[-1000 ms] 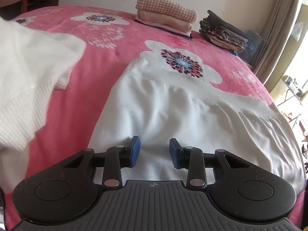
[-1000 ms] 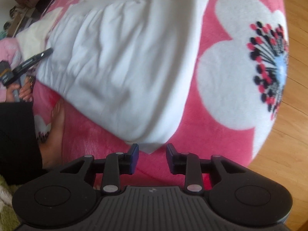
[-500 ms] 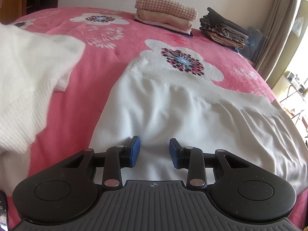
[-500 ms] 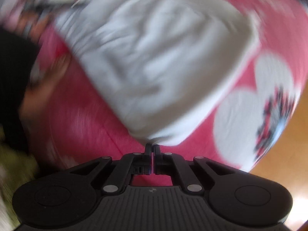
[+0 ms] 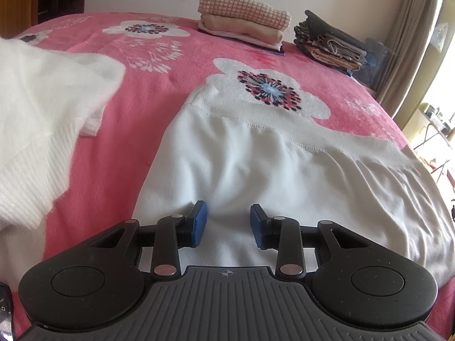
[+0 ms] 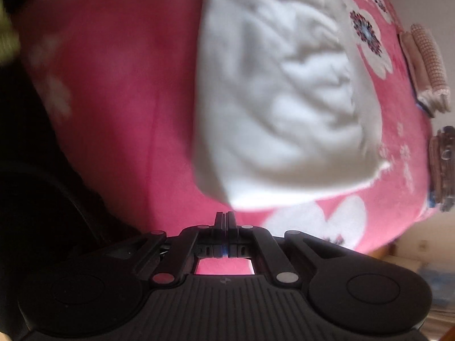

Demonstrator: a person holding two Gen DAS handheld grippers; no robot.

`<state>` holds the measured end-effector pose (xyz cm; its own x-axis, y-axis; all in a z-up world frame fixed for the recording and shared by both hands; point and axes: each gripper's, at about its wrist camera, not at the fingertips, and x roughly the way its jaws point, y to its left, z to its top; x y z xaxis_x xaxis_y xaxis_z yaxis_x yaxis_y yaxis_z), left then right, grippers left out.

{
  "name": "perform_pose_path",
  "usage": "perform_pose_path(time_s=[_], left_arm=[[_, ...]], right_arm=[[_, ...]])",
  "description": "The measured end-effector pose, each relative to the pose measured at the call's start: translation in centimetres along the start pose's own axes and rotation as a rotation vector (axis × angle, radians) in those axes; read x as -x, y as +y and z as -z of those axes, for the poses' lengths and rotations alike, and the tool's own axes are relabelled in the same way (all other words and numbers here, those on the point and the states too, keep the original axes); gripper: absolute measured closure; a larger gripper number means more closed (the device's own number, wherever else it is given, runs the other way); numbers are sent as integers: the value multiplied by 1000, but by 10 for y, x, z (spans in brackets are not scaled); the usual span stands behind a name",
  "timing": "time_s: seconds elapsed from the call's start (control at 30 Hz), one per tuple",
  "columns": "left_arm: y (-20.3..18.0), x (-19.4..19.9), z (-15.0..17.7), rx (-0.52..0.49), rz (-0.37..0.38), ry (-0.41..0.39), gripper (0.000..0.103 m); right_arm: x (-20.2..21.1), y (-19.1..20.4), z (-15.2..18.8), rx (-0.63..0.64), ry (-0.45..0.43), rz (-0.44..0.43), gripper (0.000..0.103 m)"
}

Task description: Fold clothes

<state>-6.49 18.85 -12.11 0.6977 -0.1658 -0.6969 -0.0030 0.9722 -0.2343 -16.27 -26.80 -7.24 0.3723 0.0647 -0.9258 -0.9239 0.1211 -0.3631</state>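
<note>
Right now the white knit garment with a ribbed hem band (image 5: 256, 153) lies spread flat on the pink fleece bedspread with white flower prints (image 5: 159, 91), its body running from the near edge of the bed toward the ribbed band.

The left gripper (image 5: 228, 221) hovers just over the near part of the cloth with its blue-padded tongs spread apart, pinching nothing. The right gripper (image 6: 225, 220) has its tongs pressed together. A corner of the garment (image 6: 236, 201) comes down close to the tips, but the view is blurred, so I cannot tell whether any fabric is caught between them.

Judging by this, the step in hand is taking hold of the near edge to fold the garment over. To do it well, the left tongs should drop onto the edge itself, not the middle of the panel, and close on both layers. The two holds should sit well apart along the same edge, so the cloth lifts level and the crease runs straight.

A fluffy white sweater (image 5: 42, 130) lies bunched to the left, apart from the garment. Two stacks of folded clothes, one topped by a pink checked towel (image 5: 244, 14) and one of grey and tan cloth (image 5: 330, 42), sit at the far side.
</note>
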Motion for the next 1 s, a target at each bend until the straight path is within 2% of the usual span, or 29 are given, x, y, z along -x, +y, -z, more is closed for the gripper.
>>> perform_pose_path(time_s=[0.23,0.4,0.43,0.53,0.57,0.67,0.77,0.83,0.93,1.0], left_arm=[[-1,0,-1,-4,-3,2,70],[-1,1,0,-4,-4,2,69],[0,1,0,-4,-4,1,69],[3,4,-2,1,-7,-1,70],[3,7,-3,2,-9,-11,70],[4,25,-7,-5,37,-93,69],[-3,40,-8,-23,146,-146,68],[-18,36,-7,-81,189,-119,67],[-44,20,0,-175,210,-41,67],[-55,7,8,-217,201,1,67]], right_arm=[[-8,1,8,-18,22,66,103],[-11,9,-25,-11,-92,-16,103],[-14,11,-28,-5,-91,-35,103],[-34,23,-21,31,13,-110,103],[-36,25,-23,39,22,-121,103],[-21,17,-46,45,-67,-89,103],[-5,8,-69,50,-155,-57,103],[2,4,-87,61,-220,-33,103],[-16,14,-123,158,-320,39,103],[-21,21,-128,201,-323,34,103]])
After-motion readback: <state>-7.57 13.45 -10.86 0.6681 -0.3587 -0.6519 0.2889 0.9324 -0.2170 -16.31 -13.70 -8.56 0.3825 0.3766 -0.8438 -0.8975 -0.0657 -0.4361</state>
